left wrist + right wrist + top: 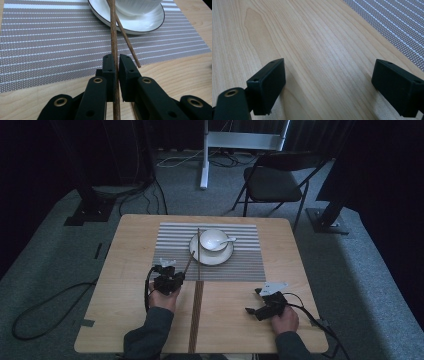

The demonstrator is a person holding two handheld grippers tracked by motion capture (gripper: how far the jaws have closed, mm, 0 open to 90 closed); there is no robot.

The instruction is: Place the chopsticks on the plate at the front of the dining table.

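My left gripper (180, 276) (117, 59) is shut on a brown wooden chopstick (189, 264) (113, 37), whose far end reaches over the rim of a white plate (220, 261) (147, 25). A second chopstick (198, 267) (130, 47) lies across the plate's left side, with its near end on the striped placemat (240, 265) (50, 37). On the plate stands a white bowl (214, 236) (135, 5) with a white spoon (227, 240) in it. My right gripper (252, 301) (329, 72) rests open over bare wood at the front right, nothing between its jaws.
The wooden table (125, 270) has a dark strip (196, 315) running from the placemat to the front edge. A corner of the placemat (397, 22) lies ahead of the right gripper. A black folding chair (277, 182) stands on the carpet behind the table.
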